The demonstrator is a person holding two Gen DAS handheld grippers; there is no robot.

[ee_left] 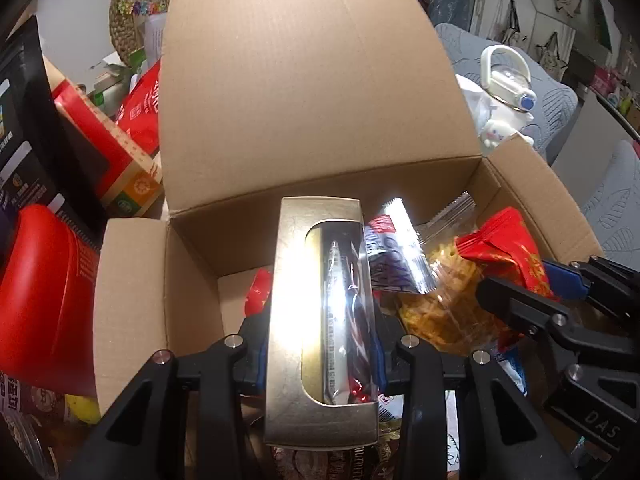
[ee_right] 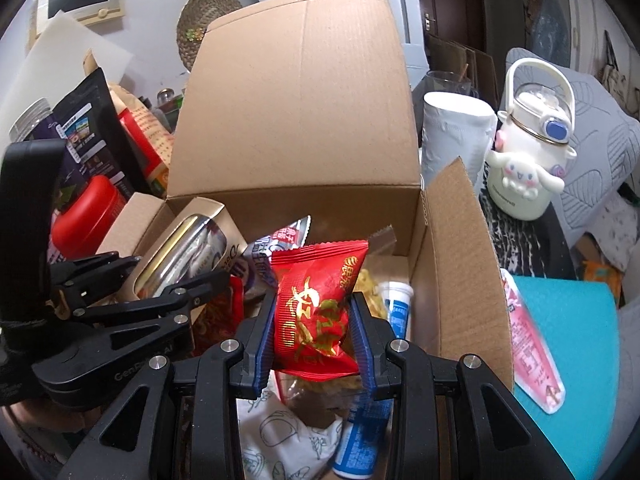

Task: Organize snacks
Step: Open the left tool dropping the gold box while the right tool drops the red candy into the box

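Note:
An open cardboard box [ee_left: 192,264] holds several snacks, its tall back flap [ee_right: 296,100] standing upright. My left gripper [ee_left: 320,336] is shut on a gold carton with a clear window [ee_left: 286,320], held over the box's left half; wrapped sweets show through the window. In the right wrist view that carton [ee_right: 188,240] and the left gripper [ee_right: 160,276] appear at the left. My right gripper [ee_right: 314,336] is shut on a red packet with gold print [ee_right: 316,308], over the box's right half. The left wrist view shows the red packet [ee_left: 504,248] and the right gripper [ee_left: 556,288] at the right.
Inside the box lie a silver-blue packet [ee_left: 396,256], a clear bag of yellow snacks [ee_left: 436,300] and a white-blue tube [ee_right: 400,304]. Left of the box are a red canister [ee_right: 88,216] and a black pouch [ee_right: 86,136]. Right of it stand a cream bottle [ee_right: 532,152], a pink packet [ee_right: 532,344] and a teal mat [ee_right: 572,344].

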